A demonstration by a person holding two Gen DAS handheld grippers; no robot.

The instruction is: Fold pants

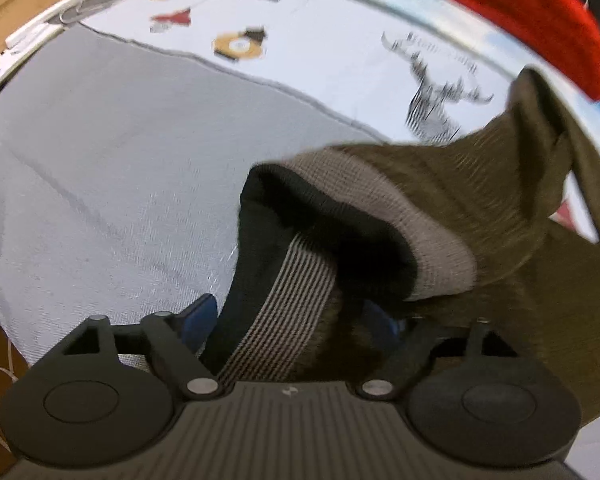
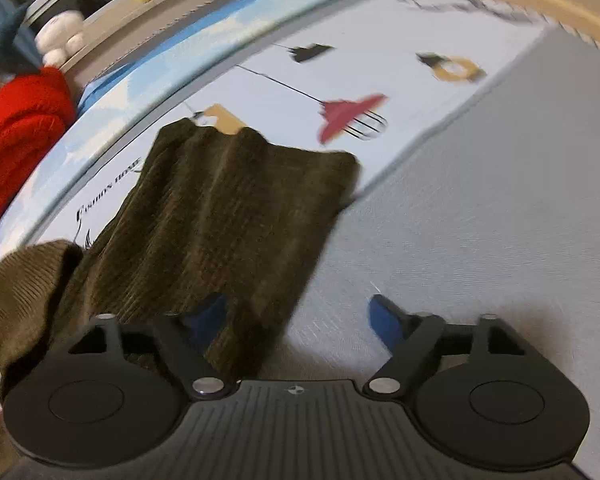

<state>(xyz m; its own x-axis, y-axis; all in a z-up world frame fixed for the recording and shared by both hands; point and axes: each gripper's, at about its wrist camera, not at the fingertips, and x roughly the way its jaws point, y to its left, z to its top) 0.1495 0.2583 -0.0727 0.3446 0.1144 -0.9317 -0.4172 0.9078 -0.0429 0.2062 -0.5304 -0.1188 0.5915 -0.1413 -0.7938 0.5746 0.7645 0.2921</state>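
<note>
1. Pants [image 1: 440, 200]: olive-brown ribbed knit with a dark lining and a grey striped elastic waistband [image 1: 288, 312], lying on the bed sheet [image 1: 100, 160]; the waist end is lifted and bunched.
2. Left gripper [image 1: 296, 320]: blue-padded fingers sit either side of the waistband, which passes between them; whether they pinch it cannot be told.
3. Right gripper [image 2: 300, 316]: fingers spread wide, one blue pad [image 2: 384, 316] over bare sheet, the other partly under the pants' edge.
4. Bed sheet: pale grey woven cloth with printed motifs.
5. Red fuzzy garment [image 2: 16, 132]: beyond the bed's edge.
</note>
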